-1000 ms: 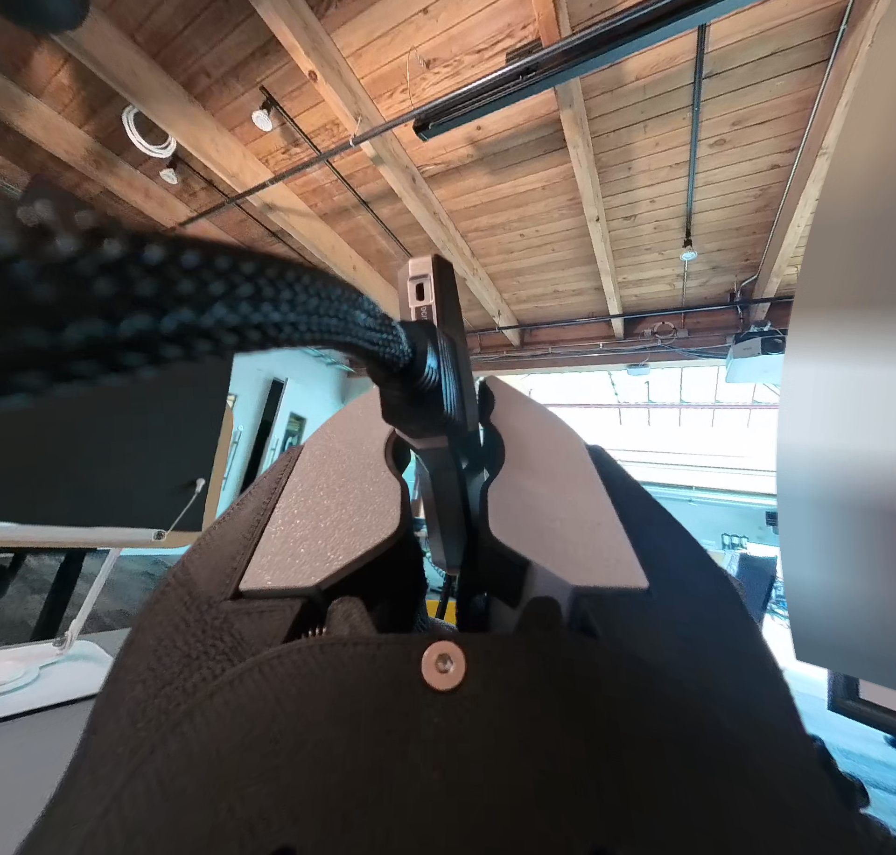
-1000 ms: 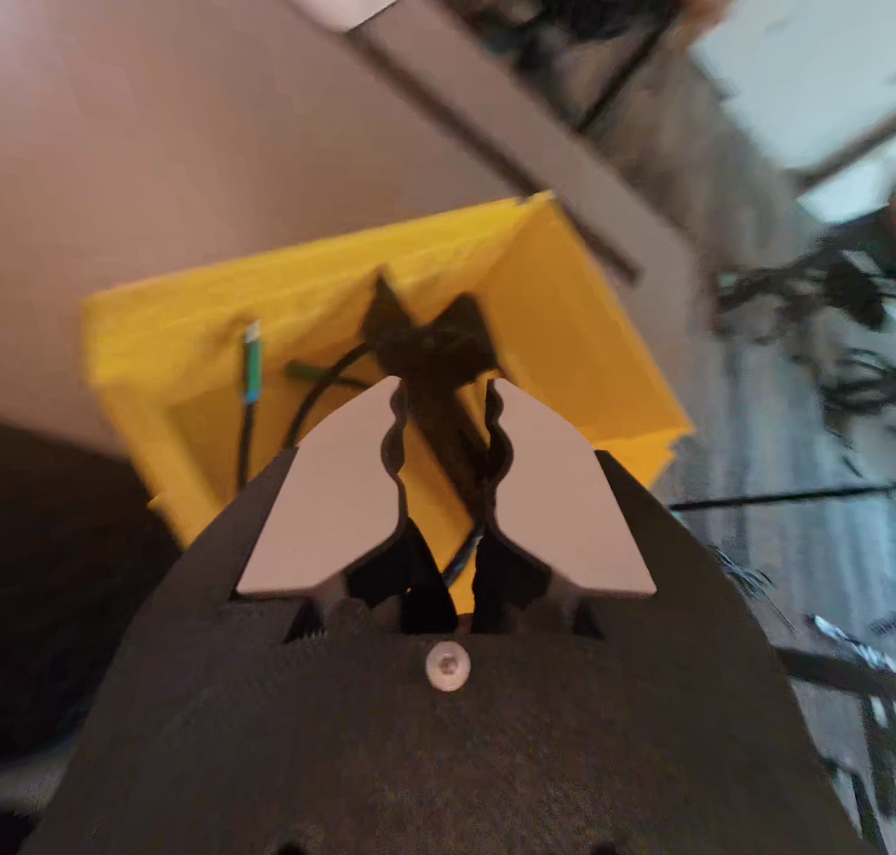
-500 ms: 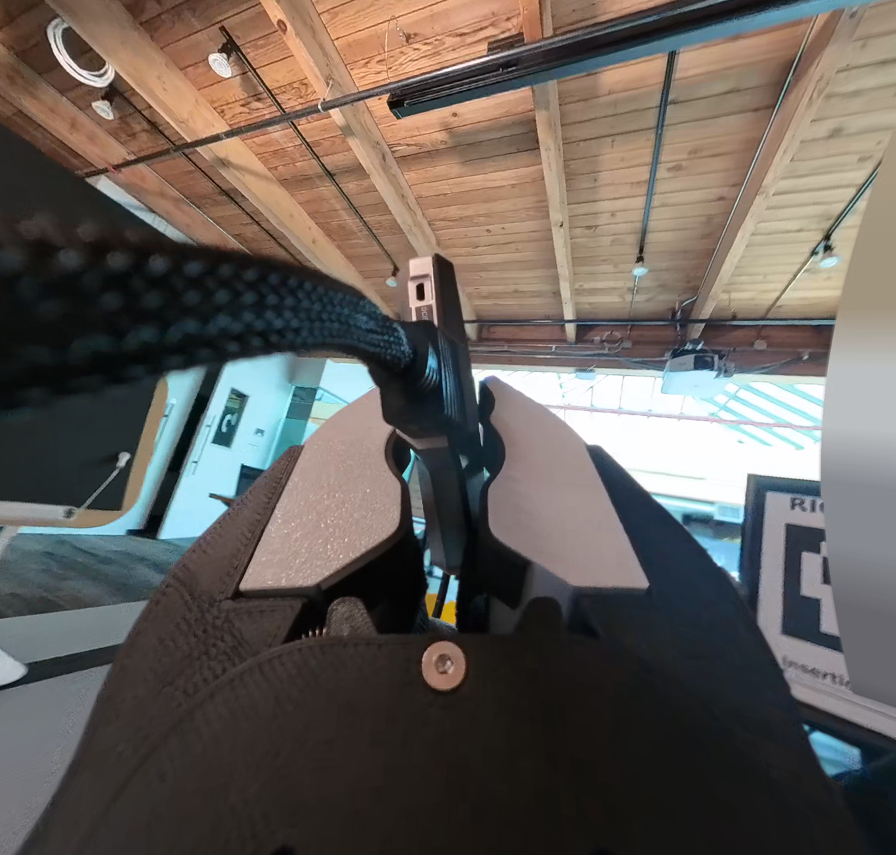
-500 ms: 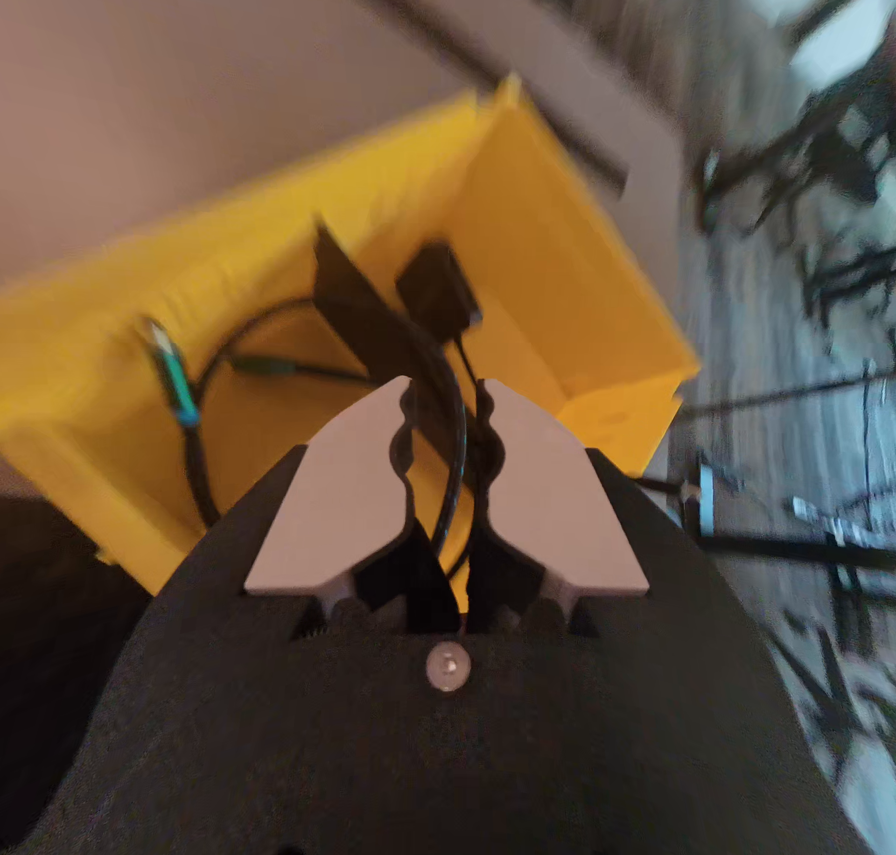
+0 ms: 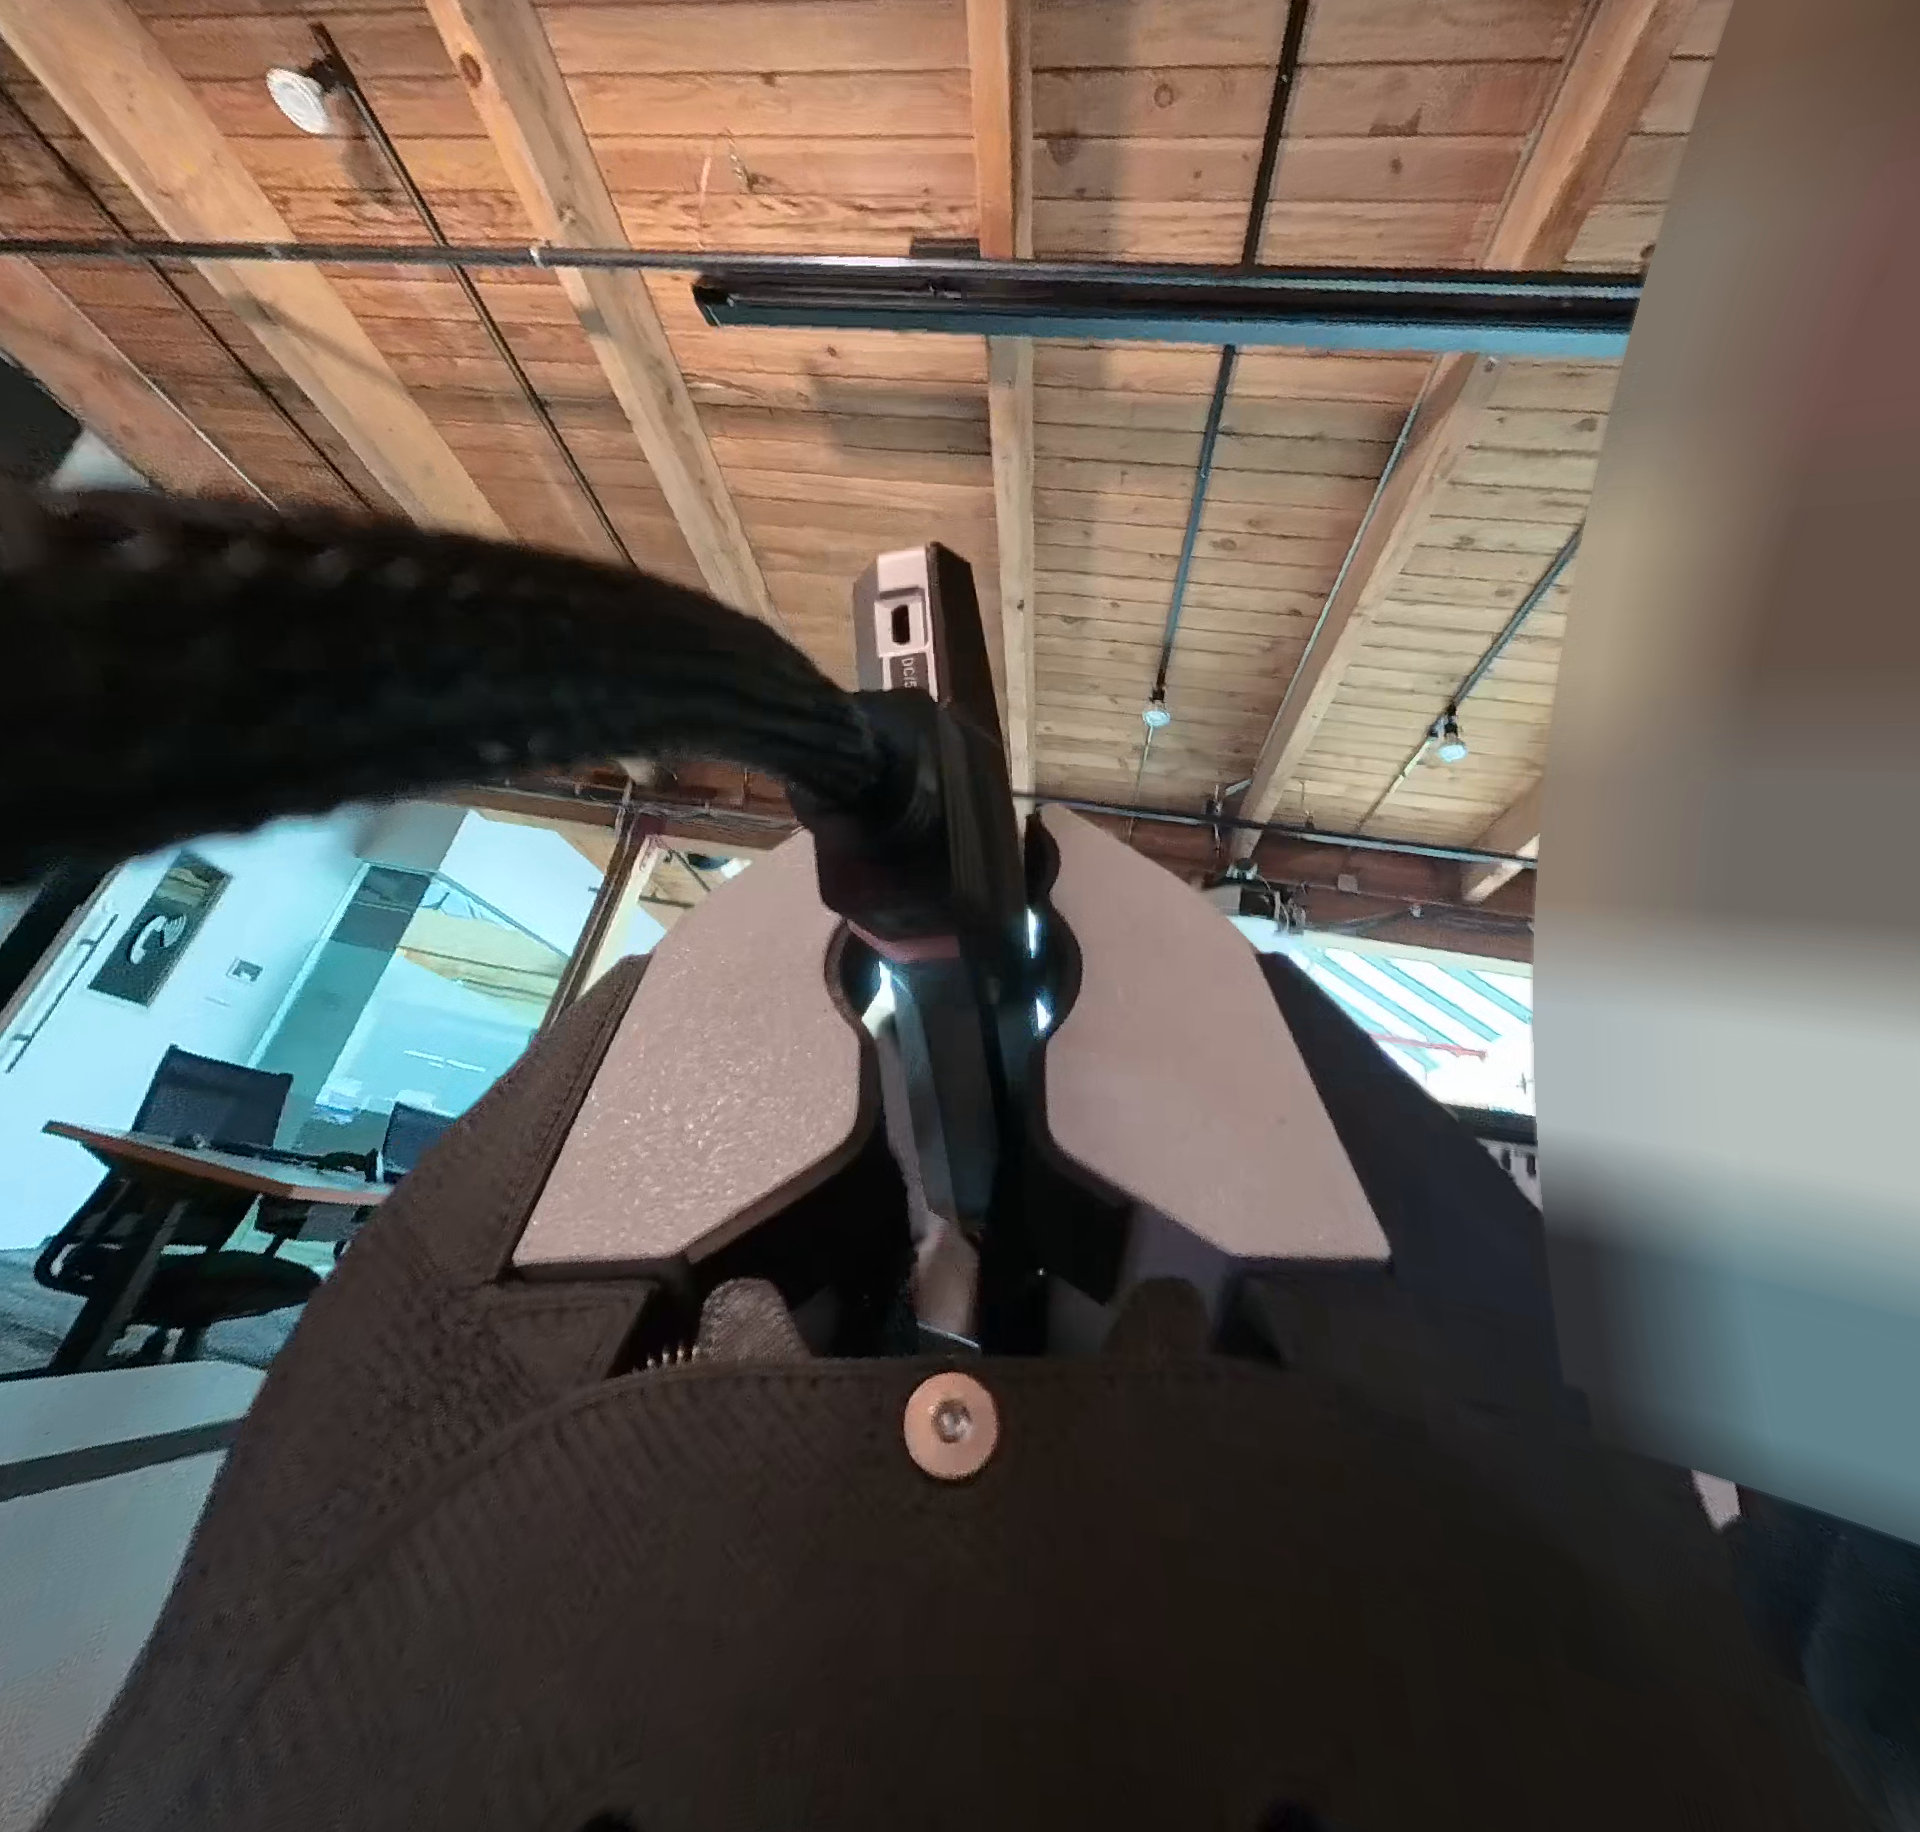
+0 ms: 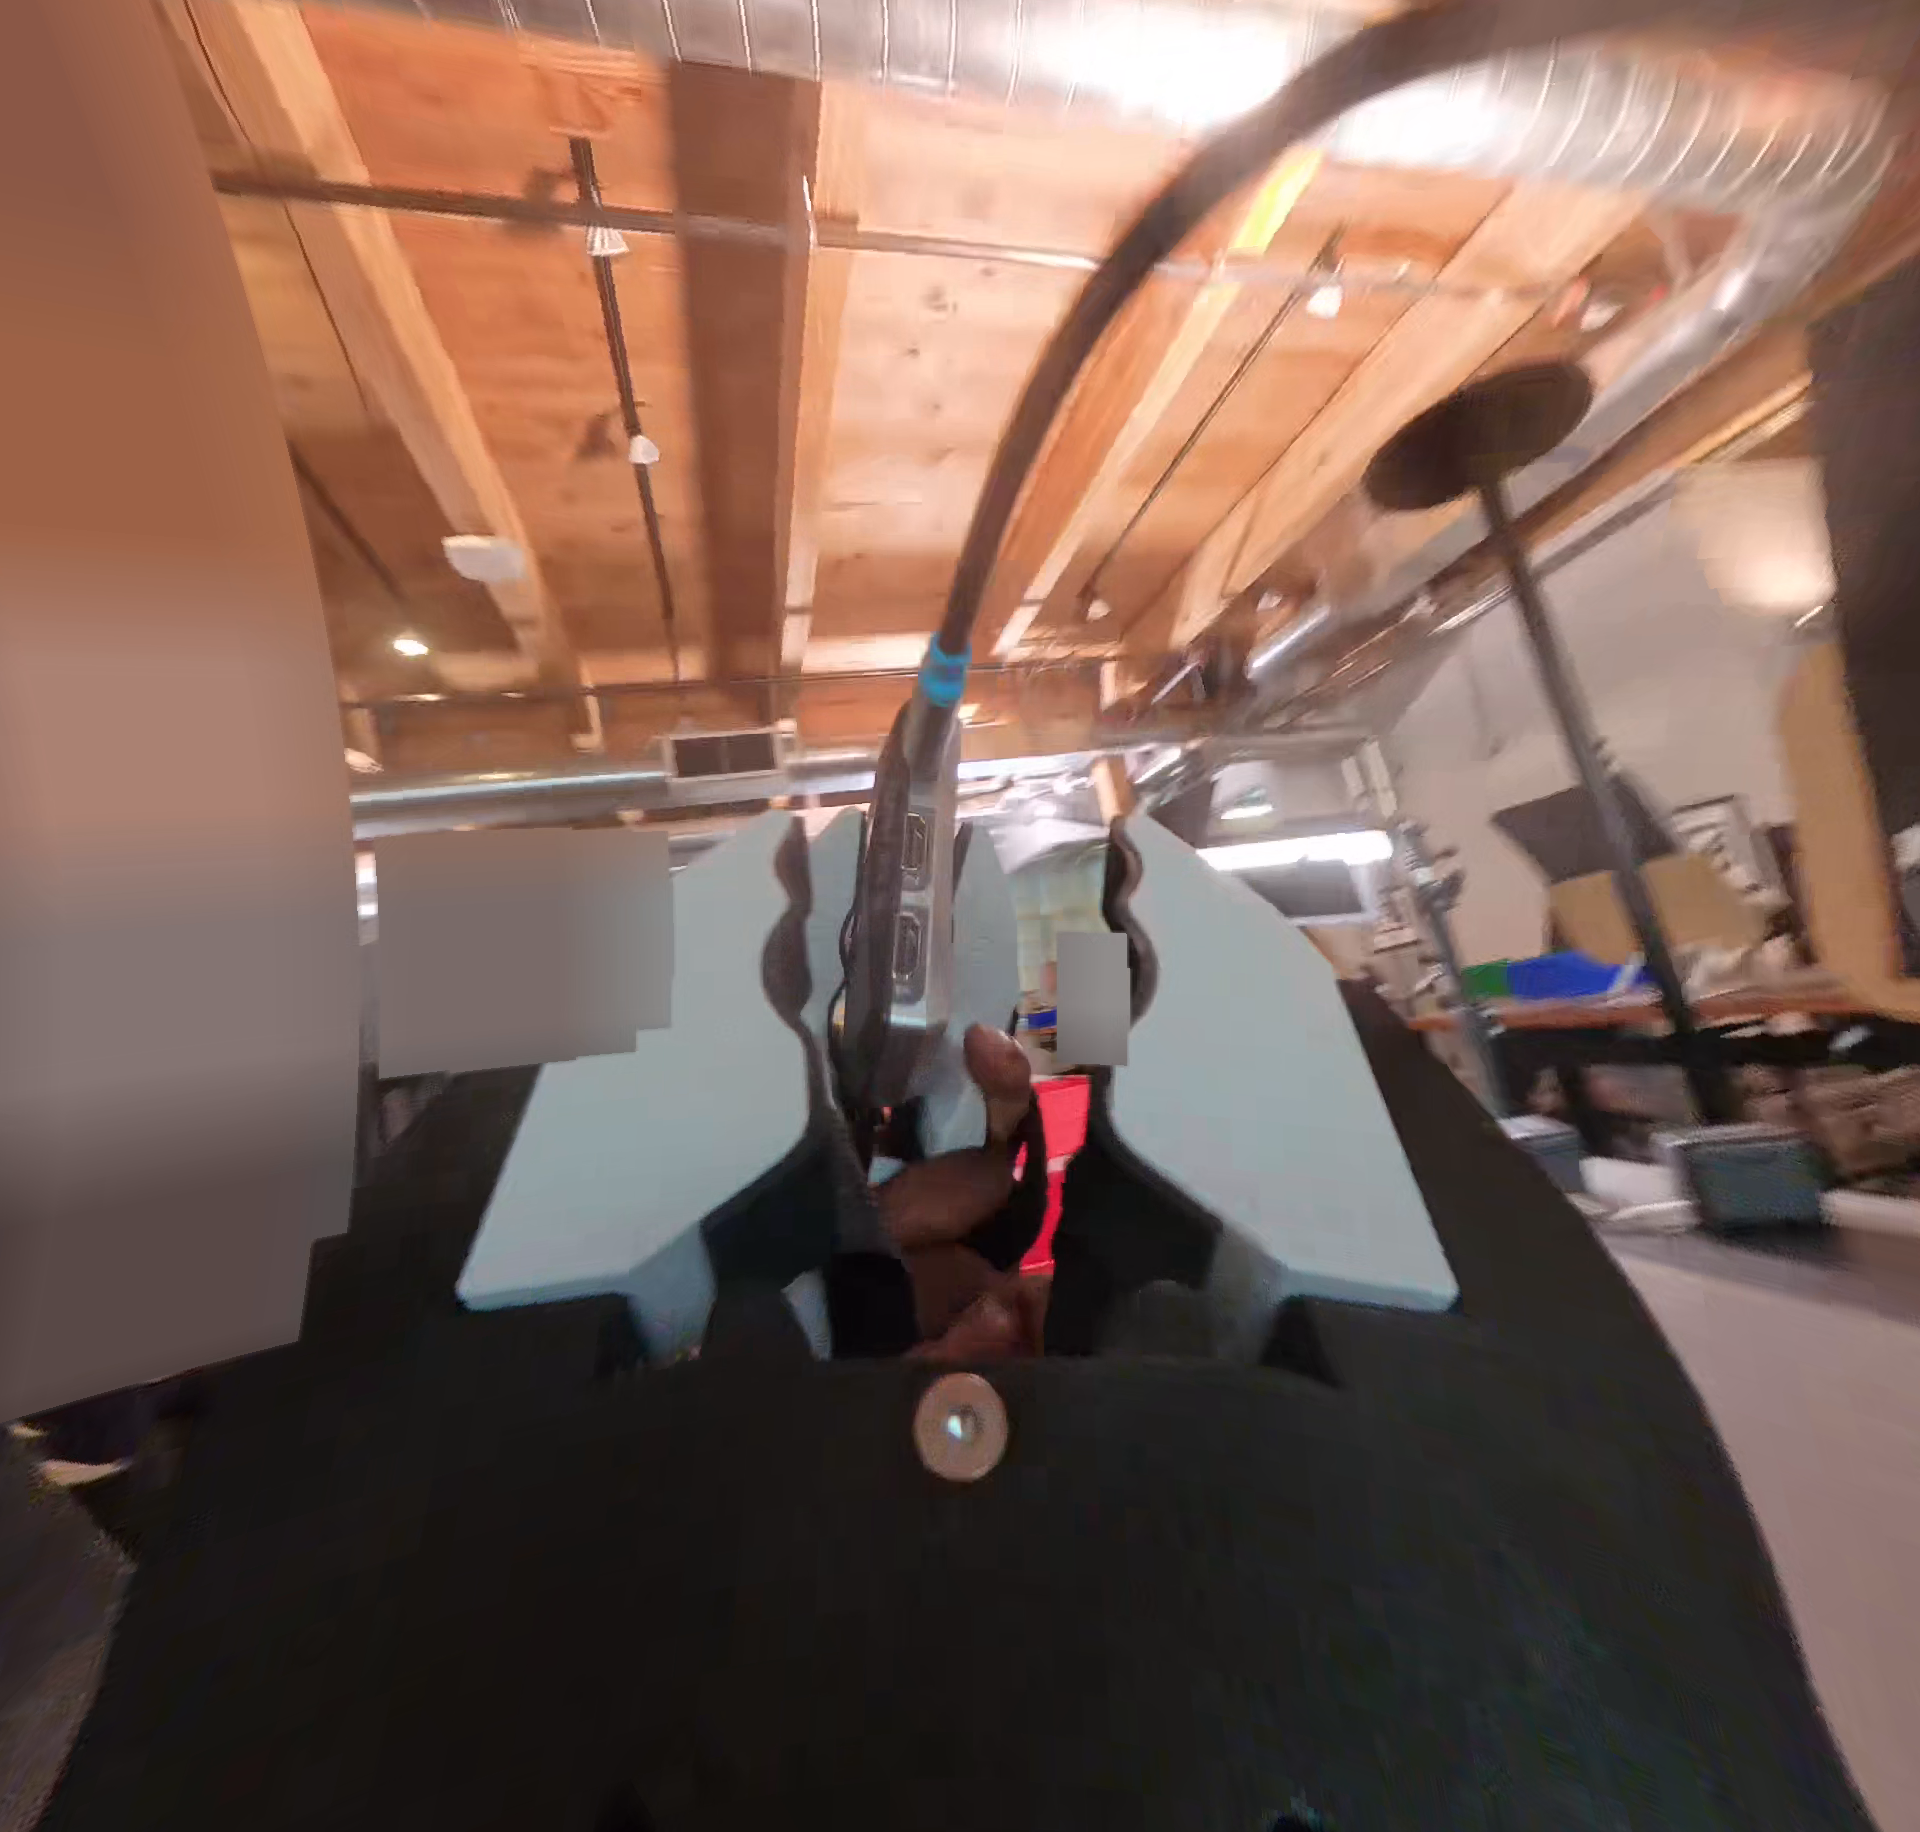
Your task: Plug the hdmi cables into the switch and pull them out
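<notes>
Left hand-held gripper [image 5: 956,961] is clamping the switch [image 5: 940,743] upright, a braided black cable [image 5: 416,681] plugged into its side, both pointing up at a wooden beam ceiling [image 5: 831,172]. Right hand-held gripper [image 6: 951,909] is gaping wide, holding nothing, with the switch beyond it. An office desk [image 5: 208,1164] is sitting far left.

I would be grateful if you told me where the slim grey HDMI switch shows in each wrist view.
Left wrist view: the slim grey HDMI switch stands upright at centre, clamped edge-on in the left gripper.
Right wrist view: the switch is just left of centre, framed by the open right gripper.
Shared landmark: the wooden beam ceiling.
</notes>
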### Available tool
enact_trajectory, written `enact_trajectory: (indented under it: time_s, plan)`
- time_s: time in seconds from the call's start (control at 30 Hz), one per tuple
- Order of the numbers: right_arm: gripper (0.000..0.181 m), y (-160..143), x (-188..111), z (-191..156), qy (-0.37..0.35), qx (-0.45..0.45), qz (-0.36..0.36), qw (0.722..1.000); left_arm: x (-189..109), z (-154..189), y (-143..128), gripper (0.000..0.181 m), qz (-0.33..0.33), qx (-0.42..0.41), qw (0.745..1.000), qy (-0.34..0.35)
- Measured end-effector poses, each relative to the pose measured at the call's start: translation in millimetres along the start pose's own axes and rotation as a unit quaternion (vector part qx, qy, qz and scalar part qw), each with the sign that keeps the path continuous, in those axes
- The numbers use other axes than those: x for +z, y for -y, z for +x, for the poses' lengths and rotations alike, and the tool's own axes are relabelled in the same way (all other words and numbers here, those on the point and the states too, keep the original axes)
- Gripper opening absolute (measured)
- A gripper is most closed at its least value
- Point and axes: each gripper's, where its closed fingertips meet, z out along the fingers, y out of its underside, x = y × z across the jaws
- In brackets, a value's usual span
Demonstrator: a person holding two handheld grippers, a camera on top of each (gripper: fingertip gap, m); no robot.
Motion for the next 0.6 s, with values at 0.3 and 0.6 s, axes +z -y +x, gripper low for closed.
enact_trajectory:
  time_s: [0.3, 0.6]
  plan:
    - [0.014, 25, -3, -7, 0.037, 0.041, 0.042, 0.998, 7, 17, -53, 0.024, -0.08, 0.029, 0.996, -0.016]
    - [0.011, 15, -1, -6, 0.053, 0.047, 0.013, 0.997, 2, 11, -30, 0.028, -0.005, 0.013, 1.0, 0.0]
